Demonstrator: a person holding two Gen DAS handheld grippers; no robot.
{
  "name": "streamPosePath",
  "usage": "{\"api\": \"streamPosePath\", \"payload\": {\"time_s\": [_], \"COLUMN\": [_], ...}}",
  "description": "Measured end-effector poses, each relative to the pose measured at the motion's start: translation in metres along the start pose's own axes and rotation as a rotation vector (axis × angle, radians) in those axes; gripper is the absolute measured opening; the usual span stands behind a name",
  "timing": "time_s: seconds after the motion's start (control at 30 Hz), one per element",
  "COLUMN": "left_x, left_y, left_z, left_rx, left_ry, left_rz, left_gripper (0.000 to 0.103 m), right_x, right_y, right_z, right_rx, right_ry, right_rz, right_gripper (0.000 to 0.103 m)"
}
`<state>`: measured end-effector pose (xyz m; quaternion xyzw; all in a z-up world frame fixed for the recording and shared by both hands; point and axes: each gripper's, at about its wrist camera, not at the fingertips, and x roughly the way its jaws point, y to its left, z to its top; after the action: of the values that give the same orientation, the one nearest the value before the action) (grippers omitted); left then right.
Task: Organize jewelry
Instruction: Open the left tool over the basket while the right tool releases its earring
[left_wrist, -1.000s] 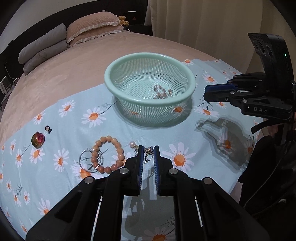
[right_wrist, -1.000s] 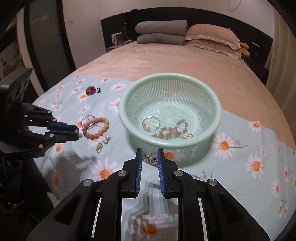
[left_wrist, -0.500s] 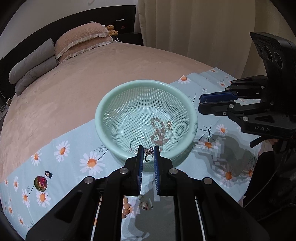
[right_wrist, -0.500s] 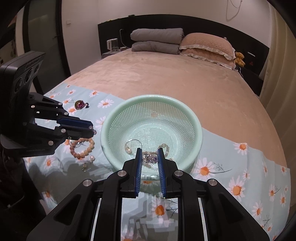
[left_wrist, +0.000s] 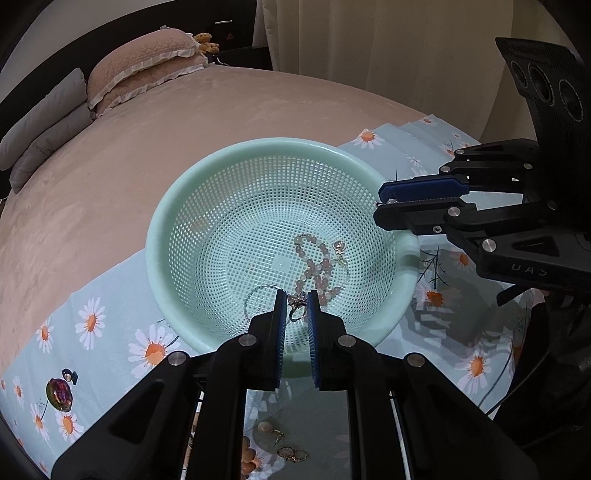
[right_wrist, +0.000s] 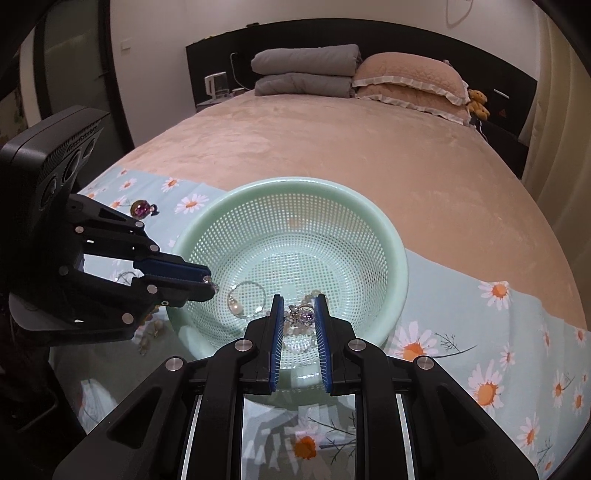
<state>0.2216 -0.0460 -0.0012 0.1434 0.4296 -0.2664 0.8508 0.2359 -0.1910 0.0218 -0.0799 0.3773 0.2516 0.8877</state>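
Note:
A mint-green mesh basket (left_wrist: 173, 206) (right_wrist: 400, 258) stands on the daisy cloth. In it lie a pink bead bracelet (left_wrist: 314, 262) and a thin bangle with a pearl (right_wrist: 245, 299). My left gripper (left_wrist: 297, 301) is shut on a small silver ring (left_wrist: 297, 310) above the basket's near rim; it also shows in the right wrist view (right_wrist: 210, 284). My right gripper (right_wrist: 300, 308) is shut on a purple-stone jewel (right_wrist: 304, 314) over the basket's opposite rim; it also shows in the left wrist view (left_wrist: 384, 206).
On the daisy cloth (left_wrist: 110, 332) lie an iridescent brooch (left_wrist: 59, 393), a small dark earring (left_wrist: 68, 376), an orange bead bracelet (left_wrist: 247, 458) and small earrings (left_wrist: 291, 452) below my left gripper. The beige bed (right_wrist: 332, 147) with pillows (right_wrist: 406, 83) lies beyond.
Both grippers, each carrying its piece, rose from the cloth and moved over the basket from opposite sides. The bracelet and earrings on the cloth stayed behind.

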Motion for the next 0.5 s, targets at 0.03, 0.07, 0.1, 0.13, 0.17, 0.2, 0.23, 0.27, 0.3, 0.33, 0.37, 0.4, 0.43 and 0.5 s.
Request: {"api": "streamPosePath", "payload": {"time_s": [0.03,0.07,0.1,0.13,0.17,0.2,0.23,0.27,0.3,0.33,0.37,0.4,0.43,0.5], "left_x": [-0.001,-0.003,-0.006,-0.010,-0.015,-0.020,-0.024,-0.028,-0.033,-0.036,-0.040,-0.043,-0.045,-0.047], "left_y": [0.001,0.004,0.006,0.008,0.010,0.013,0.016,0.017,0.019,0.021,0.025,0.028,0.031,0.042], "left_z": [0.000,-0.001,-0.001,-0.001,-0.002,-0.004,-0.005,-0.007,-0.009,-0.012,-0.015,-0.019,-0.023,-0.033], "left_rx": [-0.006,-0.018,-0.030,-0.042,-0.053,-0.064,-0.072,-0.080,-0.086,-0.091,-0.097,-0.104,-0.115,-0.147], "left_ry": [-0.011,-0.030,-0.052,-0.073,-0.093,-0.105,-0.113,-0.124,-0.133,-0.139,-0.144,-0.150,-0.159,-0.150], "left_rz": [0.020,0.053,0.089,0.121,0.140,0.152,0.171,0.197,0.224,0.247,0.263,0.281,0.298,0.305], "left_gripper": [0.037,0.065,0.082,0.085,0.086,0.088,0.091,0.094,0.095,0.095,0.096,0.096,0.096,0.096], "right_x": [0.001,0.001,0.000,-0.001,-0.004,-0.008,-0.012,-0.014,-0.016,-0.017,-0.018,-0.019,-0.019,-0.021], "right_y": [-0.001,-0.002,-0.004,-0.005,-0.006,-0.007,-0.009,-0.012,-0.014,-0.015,-0.016,-0.017,-0.017,-0.014], "right_z": [0.000,-0.001,-0.001,-0.002,-0.004,-0.005,-0.005,-0.005,-0.006,-0.007,-0.008,-0.009,-0.010,-0.014], "right_rx": [0.009,0.017,0.024,0.033,0.045,0.059,0.074,0.092,0.110,0.127,0.140,0.150,0.160,0.174], "right_ry": [-0.003,-0.003,-0.006,-0.018,-0.037,-0.062,-0.082,-0.091,-0.099,-0.106,-0.110,-0.111,-0.113,-0.114], "right_rz": [0.001,-0.001,-0.015,-0.044,-0.073,-0.096,-0.109,-0.110,-0.111,-0.116,-0.124,-0.132,-0.140,-0.139], "right_gripper": [0.018,0.024,0.043,0.056,0.077,0.087,0.086,0.086,0.087,0.087,0.087,0.087,0.087,0.087]}}
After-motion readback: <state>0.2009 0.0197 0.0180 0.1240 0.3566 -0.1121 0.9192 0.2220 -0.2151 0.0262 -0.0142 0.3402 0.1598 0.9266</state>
